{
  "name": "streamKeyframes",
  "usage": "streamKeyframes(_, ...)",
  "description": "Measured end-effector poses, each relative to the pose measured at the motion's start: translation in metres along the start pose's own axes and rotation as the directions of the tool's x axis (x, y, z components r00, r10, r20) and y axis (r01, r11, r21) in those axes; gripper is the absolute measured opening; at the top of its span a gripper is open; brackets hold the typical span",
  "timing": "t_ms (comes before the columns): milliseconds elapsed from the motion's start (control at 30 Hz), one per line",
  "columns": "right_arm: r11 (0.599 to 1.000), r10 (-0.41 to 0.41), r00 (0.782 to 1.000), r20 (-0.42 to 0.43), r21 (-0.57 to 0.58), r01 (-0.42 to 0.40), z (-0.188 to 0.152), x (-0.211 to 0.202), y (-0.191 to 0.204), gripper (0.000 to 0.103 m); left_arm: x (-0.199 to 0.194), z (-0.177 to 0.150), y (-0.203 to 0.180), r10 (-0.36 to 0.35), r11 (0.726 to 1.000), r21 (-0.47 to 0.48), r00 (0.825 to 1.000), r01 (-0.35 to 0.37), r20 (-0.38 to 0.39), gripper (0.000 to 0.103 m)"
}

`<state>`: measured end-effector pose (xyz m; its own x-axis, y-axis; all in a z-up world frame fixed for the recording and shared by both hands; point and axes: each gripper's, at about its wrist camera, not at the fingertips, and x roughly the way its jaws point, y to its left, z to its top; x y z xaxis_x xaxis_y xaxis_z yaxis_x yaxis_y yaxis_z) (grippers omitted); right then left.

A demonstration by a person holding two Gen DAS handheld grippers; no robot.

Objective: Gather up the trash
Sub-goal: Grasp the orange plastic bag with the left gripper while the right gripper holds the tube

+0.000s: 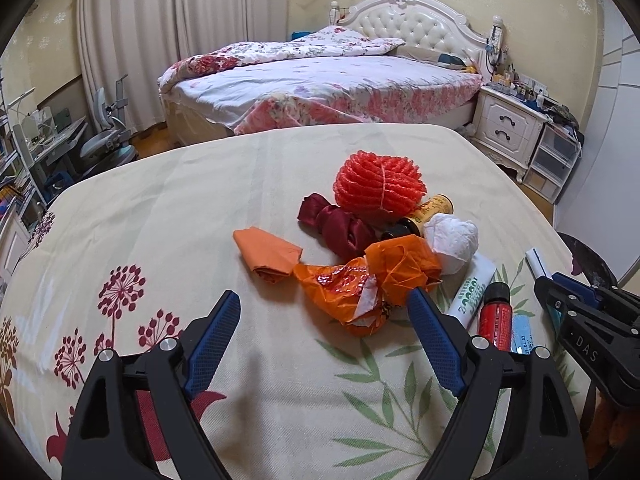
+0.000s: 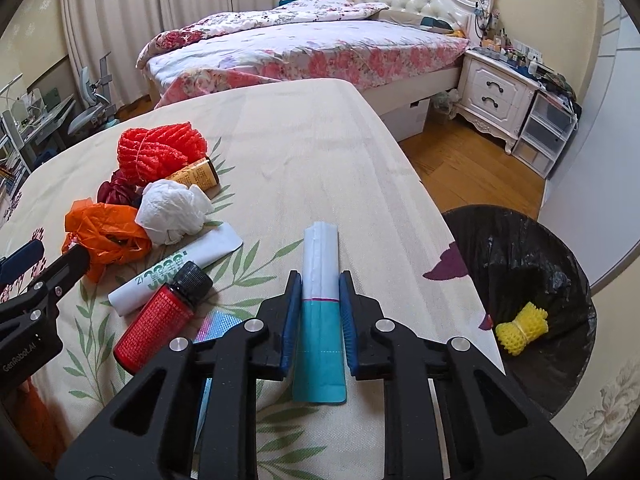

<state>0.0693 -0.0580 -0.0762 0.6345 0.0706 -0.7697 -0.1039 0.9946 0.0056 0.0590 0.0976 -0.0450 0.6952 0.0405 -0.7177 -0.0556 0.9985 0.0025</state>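
The right tool [image 2: 319,308] pinches the white-and-teal flat packet [image 2: 320,320] for the black-lined bin [image 2: 520,240] beside the table [image 2: 300,152], while the left tool [image 1: 326,320] waits spread before the crumpled orange plastic bag [image 1: 360,280].

Bare tablecloth [image 2: 360,168] runs unobstructed to the bin [image 2: 520,280]; trash pile [image 2: 160,200] crowds left.

Setting was a bedroom in a private home. A double bed [image 1: 320,88] with a tufted white headboard [image 1: 416,26] and floral bedding stood against the far wall, a white two-drawer nightstand [image 1: 508,124] crowded with small bottles beside it. Long pale curtains [image 1: 160,32] hung at the left, with a desk and chair [image 1: 108,136] below them. Wallpaper was cream with a flower motif; floor was wood [image 2: 472,176]. A cloth-covered table [image 2: 300,160] occupied the foreground.
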Motion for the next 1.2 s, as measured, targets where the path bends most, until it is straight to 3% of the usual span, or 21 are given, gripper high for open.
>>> streamKeyframes(500,1.0,0.011,1.0,0.0,0.009,-0.011,0.002,0.001,-0.002,0.019,0.007,0.008,-0.009,-0.03,0.999,0.041,0.999,0.03,0.01,0.083)
streamKeyframes(567,1.0,0.01,1.0,0.0,0.007,-0.01,0.002,0.001,-0.002,0.019,0.007,0.008,-0.011,-0.051,0.998,0.048,0.999,0.051,0.01,0.069)
streamKeyframes(767,1.0,0.01,1.0,0.0,0.008,-0.01,0.002,0.001,-0.002,0.019,0.002,0.005,-0.014,-0.075,0.994,0.079,0.997,0.073,0.029,0.052)
streamKeyframes(1033,1.0,0.012,1.0,0.001,0.012,-0.012,0.001,-0.001,-0.003,0.018,-0.004,0.0,-0.011,-0.086,0.993,0.08,0.996,0.083,0.034,0.048)
streamKeyframes(1200,1.0,0.016,1.0,0.011,0.016,-0.017,-0.005,-0.007,-0.003,0.017,-0.016,-0.003,-0.007,-0.106,0.993,0.063,0.993,0.103,0.046,0.035)
